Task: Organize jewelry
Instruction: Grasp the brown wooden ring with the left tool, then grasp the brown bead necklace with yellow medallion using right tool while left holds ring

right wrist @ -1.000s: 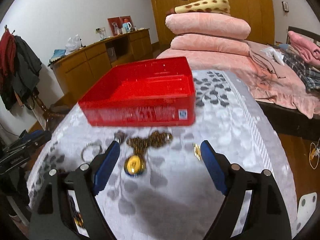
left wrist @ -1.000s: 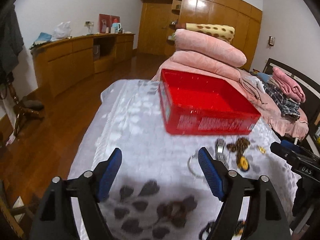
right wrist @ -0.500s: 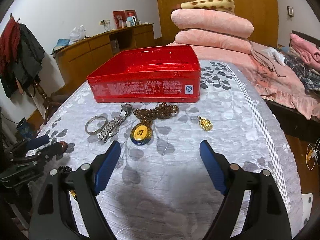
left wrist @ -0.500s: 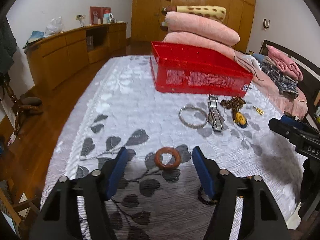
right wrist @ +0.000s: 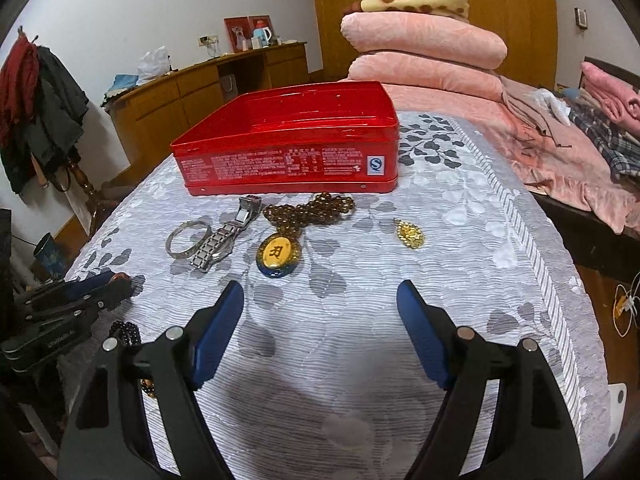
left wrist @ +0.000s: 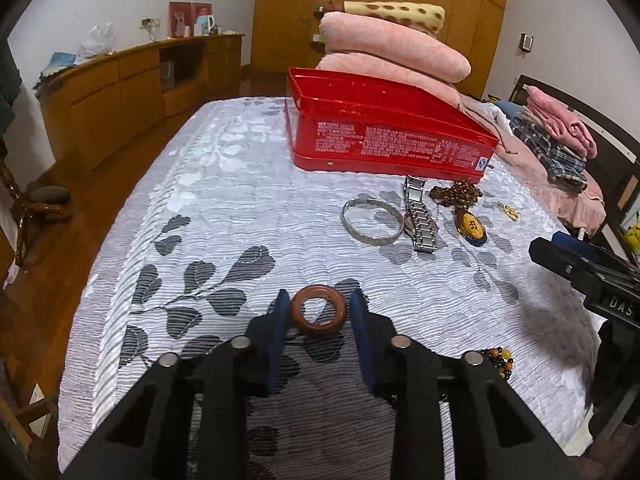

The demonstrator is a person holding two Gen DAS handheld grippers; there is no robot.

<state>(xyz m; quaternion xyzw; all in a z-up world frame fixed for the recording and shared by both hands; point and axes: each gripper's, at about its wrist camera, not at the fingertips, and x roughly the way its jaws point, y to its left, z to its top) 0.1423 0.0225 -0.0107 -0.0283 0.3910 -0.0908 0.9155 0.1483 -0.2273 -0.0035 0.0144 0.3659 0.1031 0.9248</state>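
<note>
Since half a second ago our left gripper (left wrist: 319,316) is closing its jaws onto the brown ring (left wrist: 319,309) near us; right gripper (right wrist: 320,332) is waiting wide, leaving the far red tin (right wrist: 296,148) reachable.

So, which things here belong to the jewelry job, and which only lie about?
Job: brown ring in left gripper, silver bangle, watch, bead necklace with pendant, gold charm, red tin, right gripper.
Lying about: pink quilts, hanging clothes.
</note>
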